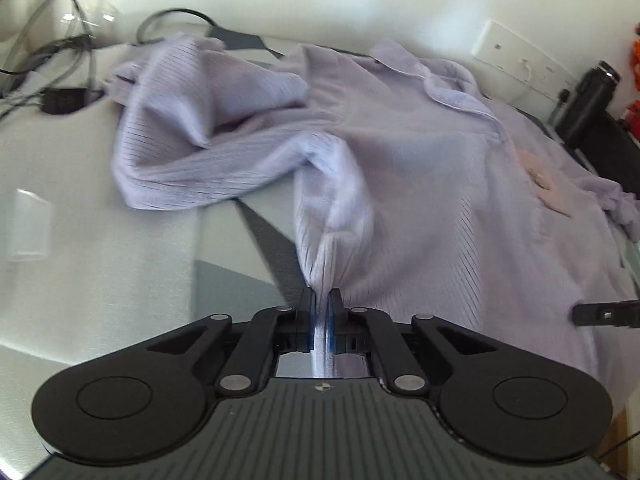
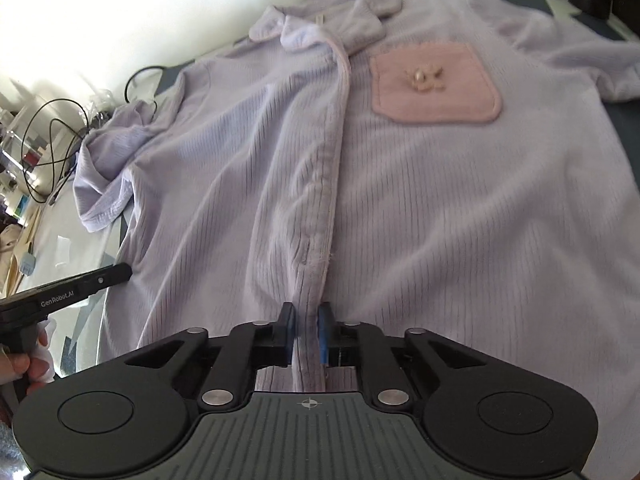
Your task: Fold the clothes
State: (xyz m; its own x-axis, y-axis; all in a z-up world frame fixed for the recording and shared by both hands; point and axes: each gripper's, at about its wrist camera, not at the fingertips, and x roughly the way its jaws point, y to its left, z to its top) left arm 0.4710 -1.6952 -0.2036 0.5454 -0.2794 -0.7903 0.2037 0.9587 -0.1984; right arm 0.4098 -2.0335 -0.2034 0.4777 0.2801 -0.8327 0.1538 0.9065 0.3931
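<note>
A lilac ribbed button shirt with a pink chest pocket lies front up across the table, collar at the far end. My right gripper is shut on the bottom of its button placket. My left gripper is shut on a pinched fold of the shirt at its hem corner, lifting a ridge of cloth. One sleeve lies crumpled to the left. The right gripper's fingers show at the right edge of the left wrist view. The left gripper's body shows low left in the right wrist view.
Black cables and a small black box lie at the table's far left. A wall socket and a black bottle stand at the far right. A hand holds the left gripper's handle. Bare table lies left of the shirt.
</note>
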